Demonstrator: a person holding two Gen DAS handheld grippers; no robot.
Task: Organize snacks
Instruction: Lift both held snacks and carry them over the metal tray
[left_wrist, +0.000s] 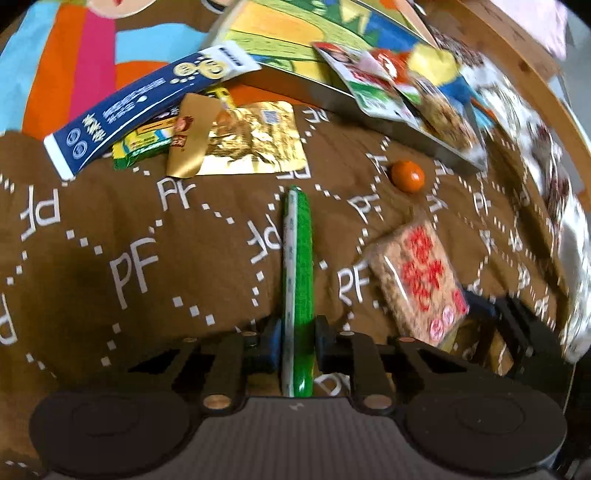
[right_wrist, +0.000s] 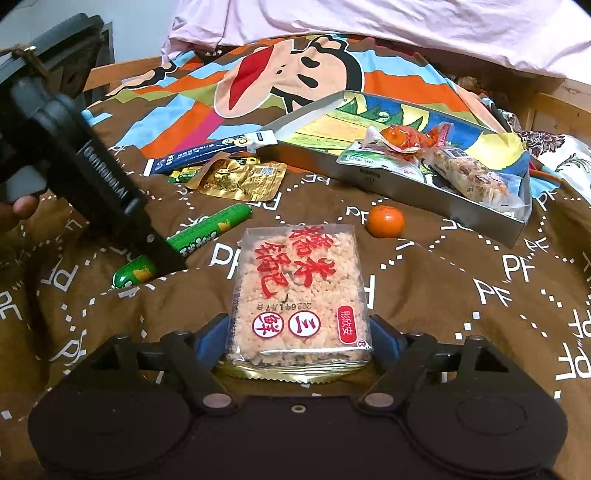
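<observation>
Green sausage stick (left_wrist: 297, 266) lying on the brown bedspread (left_wrist: 129, 229), clamped near one end between the jaws of the left gripper (left_wrist: 295, 347). Rice-cracker pack (right_wrist: 299, 295) with red lettering flat on the same bedspread just beside it, flanked by the jaws of the right gripper (right_wrist: 299, 339), standing wide at either side of the pack's near end; cannot tell whether the pads press on it. Small orange (right_wrist: 385, 220) beyond the pack, near the metal tray (right_wrist: 424, 192). Inside the tray, a red-wrapped snack (right_wrist: 402, 138), a green-and-white packet (right_wrist: 376, 158) and a nut bar (right_wrist: 469, 173). Left of the tray, a gold foil pouch (right_wrist: 240, 179), a blue-and-white box (right_wrist: 210, 149) and a small yellow-green packet (right_wrist: 184, 172) grouped together. Fingertip (right_wrist: 24, 206) visible behind the left gripper's handle.
</observation>
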